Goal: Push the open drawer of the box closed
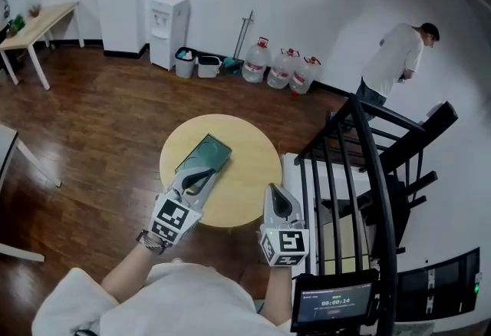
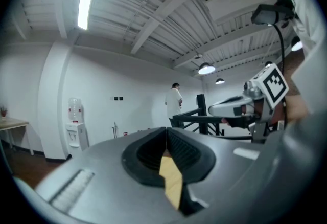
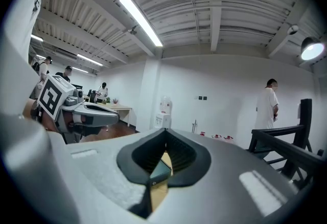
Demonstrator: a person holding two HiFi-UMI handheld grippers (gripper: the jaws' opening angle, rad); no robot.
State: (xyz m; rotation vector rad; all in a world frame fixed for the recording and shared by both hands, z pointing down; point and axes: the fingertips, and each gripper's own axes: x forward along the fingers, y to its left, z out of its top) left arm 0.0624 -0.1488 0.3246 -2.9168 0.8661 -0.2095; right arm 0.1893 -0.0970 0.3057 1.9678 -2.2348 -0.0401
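Left hand-held gripper (image 1: 204,173), jaws together and empty, noses the near end of the box (image 1: 210,150) just ahead of it on the desk (image 1: 249,173), its drawer, indistinct from above, apparently almost home.

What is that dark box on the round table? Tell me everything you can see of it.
The box is flat, rectangular and dark green, with a glossy top. It lies diagonally on the round yellow table, left of its middle. The left gripper, jaws shut, overlaps its near end; a drawer cannot be made out.
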